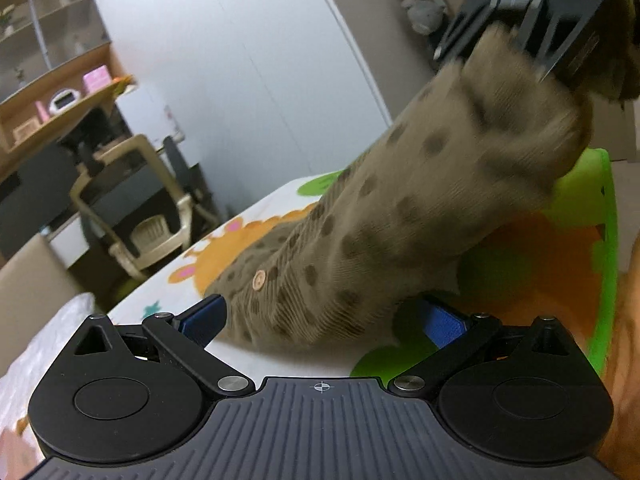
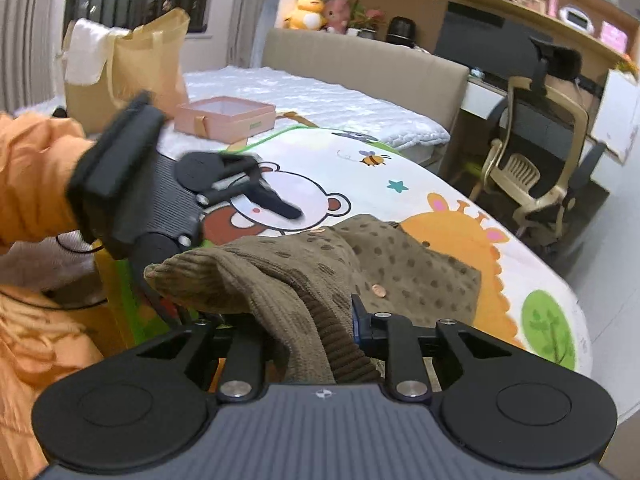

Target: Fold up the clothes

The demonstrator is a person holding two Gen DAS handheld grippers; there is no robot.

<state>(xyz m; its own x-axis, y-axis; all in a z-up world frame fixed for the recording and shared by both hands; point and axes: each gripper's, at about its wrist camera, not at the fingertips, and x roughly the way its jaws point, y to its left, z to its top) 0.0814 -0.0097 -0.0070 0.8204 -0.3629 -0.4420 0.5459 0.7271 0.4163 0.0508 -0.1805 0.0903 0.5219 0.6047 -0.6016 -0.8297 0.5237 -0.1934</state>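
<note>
An olive corduroy garment (image 1: 360, 232) with dark dots and small buttons lies partly on the cartoon-print mat (image 1: 248, 224). My left gripper (image 1: 324, 320) is open, its blue pads on either side of the garment's near edge without pinching it. My right gripper (image 2: 320, 320) is shut on the garment (image 2: 288, 280) and holds a fold of it up off the mat (image 2: 440, 200). In the left wrist view the right gripper (image 1: 532, 32) is at the top right, lifting the cloth. In the right wrist view the left gripper (image 2: 248, 184) is at the left, held by an orange-sleeved arm.
A pink open box (image 2: 226, 114) and a tan bag (image 2: 132, 64) sit on the white bed (image 2: 320, 96) behind the mat. A beige chair (image 2: 532, 168) and desk stand to the right. The mat's green edge (image 1: 600, 240) is near my left hand.
</note>
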